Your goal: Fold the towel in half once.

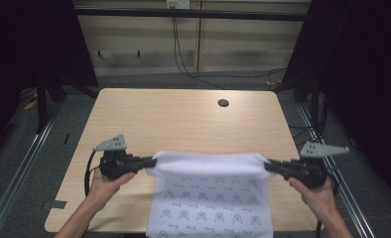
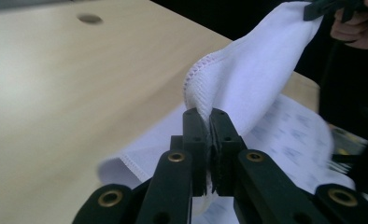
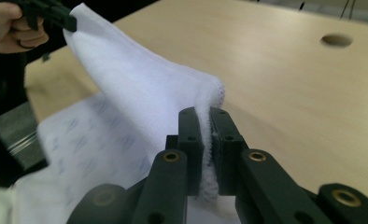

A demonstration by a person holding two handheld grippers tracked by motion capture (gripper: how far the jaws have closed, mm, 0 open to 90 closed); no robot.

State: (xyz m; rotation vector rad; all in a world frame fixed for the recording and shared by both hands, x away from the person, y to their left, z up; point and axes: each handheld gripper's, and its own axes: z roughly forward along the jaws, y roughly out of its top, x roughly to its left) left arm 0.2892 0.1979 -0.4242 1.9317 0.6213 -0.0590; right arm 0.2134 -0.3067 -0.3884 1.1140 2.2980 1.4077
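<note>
one white towel [image 1: 211, 196] lies stretched between two grippers at the near middle of the desk [image 1: 183, 119], its upper edge lifted and folded over in a soft roll while the rest drapes flat toward the near edge and hangs past it. the plain fleecy side shows along the raised fold, with a stitched hem at its corner; the flat part carries rows of small dark blue printed figures. the left gripper [image 1: 151, 161] has its fingers clenched on the towel's left corner, the cloth pinched tight between the black pads, and the right gripper [image 1: 269, 166] grasps the right corner the same way. in the left gripper view the cloth runs up from the fingers [image 2: 194, 135] to the other hand; the right gripper view mirrors this from its fingers [image 3: 191, 140]. the far half of the desk is bare pale wood, open on both sides of the towel, with only a round cable hole [image 1: 223, 103] near the far right. beyond the far edge, black cables [image 1: 183, 59] trail down a panelled wall to the grey floor, and dark frame posts stand left and right, well apart from the grippers.
</note>
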